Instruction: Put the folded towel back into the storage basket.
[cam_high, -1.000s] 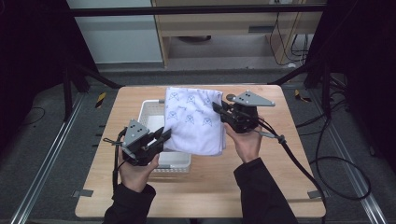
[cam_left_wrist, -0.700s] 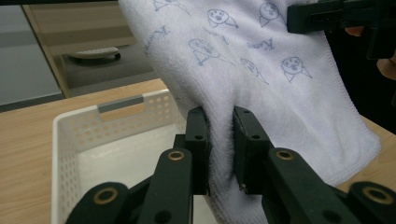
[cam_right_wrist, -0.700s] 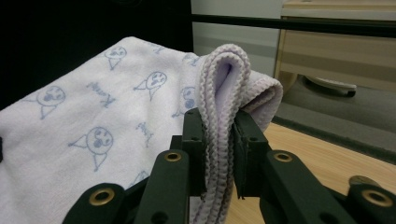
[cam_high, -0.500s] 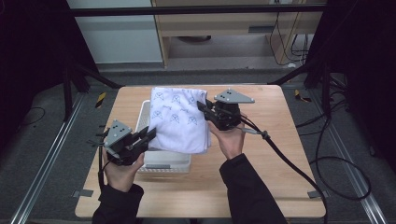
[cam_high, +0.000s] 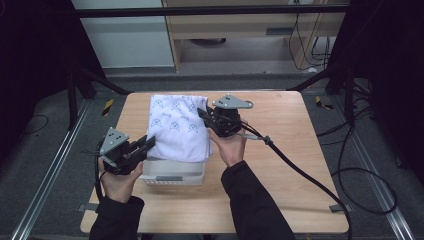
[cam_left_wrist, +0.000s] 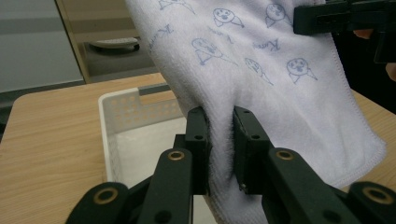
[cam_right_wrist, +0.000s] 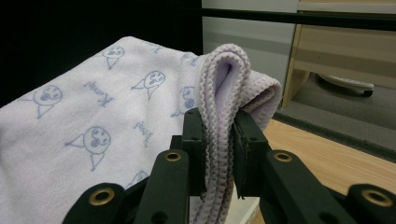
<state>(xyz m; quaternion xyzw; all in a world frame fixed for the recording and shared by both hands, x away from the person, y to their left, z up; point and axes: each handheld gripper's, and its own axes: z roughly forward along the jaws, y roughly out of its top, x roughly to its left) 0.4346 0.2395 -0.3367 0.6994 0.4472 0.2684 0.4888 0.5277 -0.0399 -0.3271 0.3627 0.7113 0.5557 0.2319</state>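
Both hands have carried the folded printed towel (cam_high: 177, 127) leftward across the table (cam_high: 300, 165), so it now hangs over the white perforated basket (cam_high: 172, 172) near the left edge. Left gripper (cam_high: 146, 146) pinches its near fold and right gripper (cam_high: 204, 114) its far hemmed edge, keeping it stretched flat, probably for lowering inside.
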